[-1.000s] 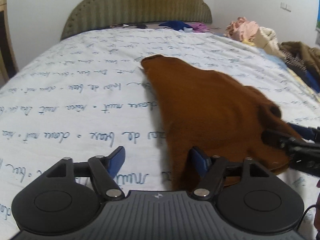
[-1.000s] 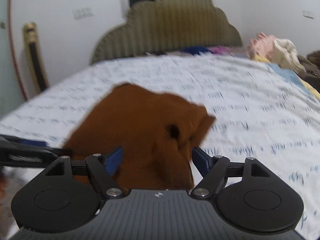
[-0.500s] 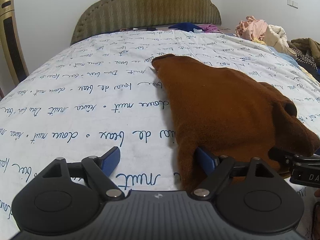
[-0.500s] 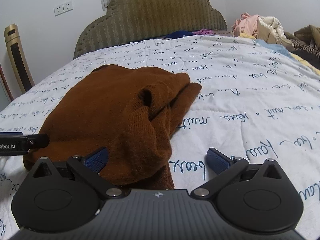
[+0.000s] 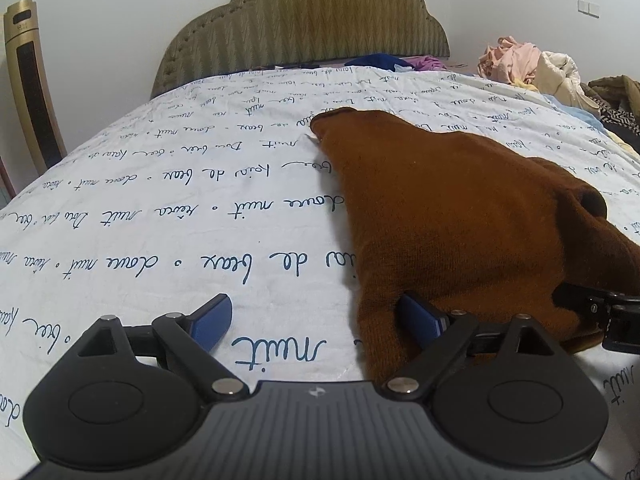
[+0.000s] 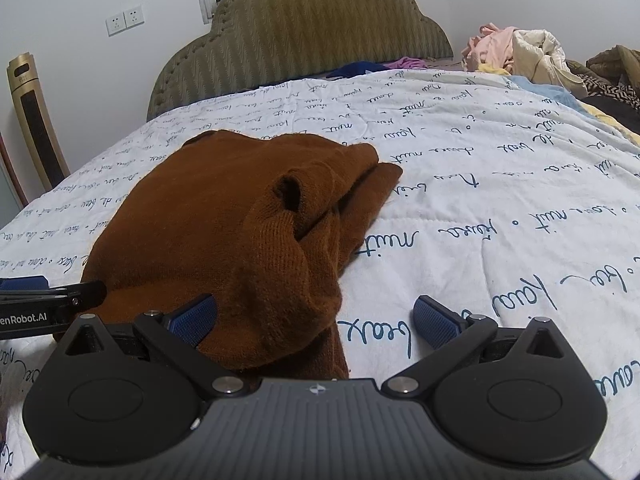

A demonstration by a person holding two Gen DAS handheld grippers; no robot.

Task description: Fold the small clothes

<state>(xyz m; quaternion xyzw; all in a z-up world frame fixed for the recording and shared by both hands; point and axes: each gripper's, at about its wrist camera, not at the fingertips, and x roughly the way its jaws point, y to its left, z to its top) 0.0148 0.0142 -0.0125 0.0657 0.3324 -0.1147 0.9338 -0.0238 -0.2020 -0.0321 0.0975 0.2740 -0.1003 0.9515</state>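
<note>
A brown knitted garment [image 5: 452, 216] lies on the white bedspread with blue handwriting [image 5: 160, 208]. Its right side is folded over on itself with a sleeve opening showing [image 6: 288, 192]. My left gripper [image 5: 316, 324] is open at the garment's near left edge; its right finger rests against the cloth. My right gripper [image 6: 316, 320] is open over the garment's near right corner, with cloth [image 6: 256, 264] lying between the fingers. Each gripper shows at the edge of the other's view.
An olive padded headboard [image 5: 304, 24] stands at the far end of the bed. A heap of mixed clothes [image 6: 532, 56] lies at the far right. A gold tower unit [image 5: 32, 88] stands by the left wall.
Both grippers have dropped lower and nearer to the garment's near edge. The right gripper has opened wider. The garment has settled flat.
</note>
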